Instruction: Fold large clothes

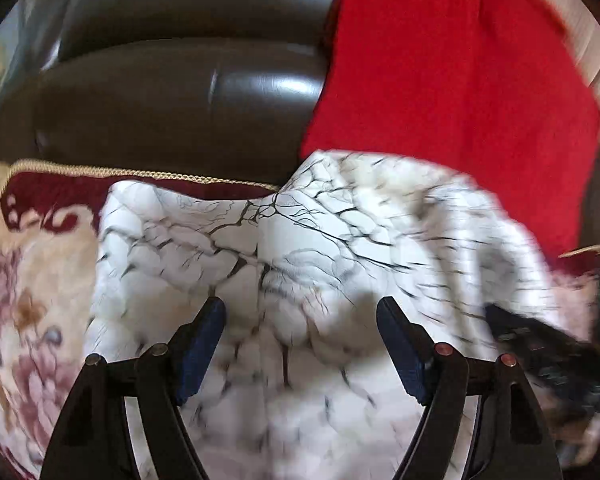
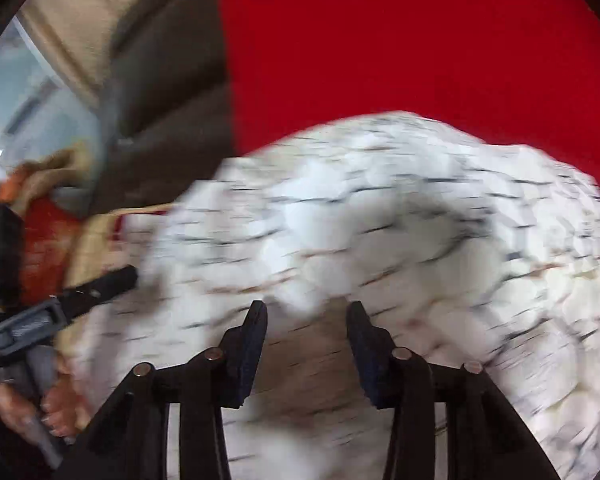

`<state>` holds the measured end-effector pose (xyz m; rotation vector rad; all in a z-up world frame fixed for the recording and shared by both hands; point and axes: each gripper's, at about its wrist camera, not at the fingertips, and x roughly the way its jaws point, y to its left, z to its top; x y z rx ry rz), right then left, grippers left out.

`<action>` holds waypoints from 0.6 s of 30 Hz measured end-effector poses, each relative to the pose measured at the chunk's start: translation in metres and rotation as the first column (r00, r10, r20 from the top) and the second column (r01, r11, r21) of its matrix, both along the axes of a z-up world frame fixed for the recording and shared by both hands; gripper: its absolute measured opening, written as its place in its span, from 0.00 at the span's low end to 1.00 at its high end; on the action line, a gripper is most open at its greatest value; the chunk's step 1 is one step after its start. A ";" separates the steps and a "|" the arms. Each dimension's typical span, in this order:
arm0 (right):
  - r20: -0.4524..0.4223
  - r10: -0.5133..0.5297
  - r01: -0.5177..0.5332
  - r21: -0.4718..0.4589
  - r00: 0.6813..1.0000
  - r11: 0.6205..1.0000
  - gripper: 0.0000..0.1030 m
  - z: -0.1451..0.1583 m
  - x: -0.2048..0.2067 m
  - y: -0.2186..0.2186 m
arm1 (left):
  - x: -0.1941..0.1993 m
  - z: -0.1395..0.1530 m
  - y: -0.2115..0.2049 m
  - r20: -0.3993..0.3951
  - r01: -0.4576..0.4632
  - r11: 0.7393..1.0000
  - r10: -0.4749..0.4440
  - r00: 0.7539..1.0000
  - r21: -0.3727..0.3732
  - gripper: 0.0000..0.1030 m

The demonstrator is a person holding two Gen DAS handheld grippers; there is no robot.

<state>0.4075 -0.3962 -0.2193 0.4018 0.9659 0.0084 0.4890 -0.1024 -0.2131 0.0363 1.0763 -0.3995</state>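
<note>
A dark brown leather sofa (image 1: pixel 188 92) fills the background of the left wrist view, its glossy cushions catching the light. Draped down over its right part hangs a plain red cloth (image 1: pixel 452 72), which also fills the upper half of the right wrist view (image 2: pixel 400 40). A floral cover in cream and maroon with a gold braided edge (image 1: pixel 32 264) lies across the seat at the left.

On that cover, and partly over the lower edge of the red cloth, lies the garment to fold: a large white fabric printed with thin black branching lines (image 1: pixel 300 248). It is rumpled, with a raised fold running across its middle. In the right wrist view the same white fabric (image 2: pixel 380 220) is heavily blurred, bunched into a rounded hump.

The left gripper (image 1: pixel 300 308) hovers over the white fabric with its 2 blue-padded jaws spread wide, nothing between them. It also shows at the left edge of the right wrist view (image 2: pixel 96 286), held by a hand (image 2: pixel 32 404).

The right gripper (image 2: pixel 306 308) has its jaws partly drawn together above the fabric; blur hides whether the pads pinch any cloth, so I cannot tell.
</note>
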 end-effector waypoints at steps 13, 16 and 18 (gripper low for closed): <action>-0.037 -0.170 0.171 0.020 0.985 0.985 0.09 -0.014 -0.013 -0.060 | 0.013 -0.004 0.025 0.038 -0.112 0.989 0.108 0.993 0.097 0.78; 0.009 -0.132 0.131 0.064 0.991 0.989 0.09 0.002 -0.035 -0.046 | -0.023 0.022 0.058 0.049 -0.113 0.993 0.112 0.993 0.021 0.78; 0.030 -0.094 0.093 0.055 0.995 0.994 0.09 0.009 -0.053 -0.035 | -0.047 0.032 0.076 0.056 -0.113 0.994 0.113 0.992 0.004 0.78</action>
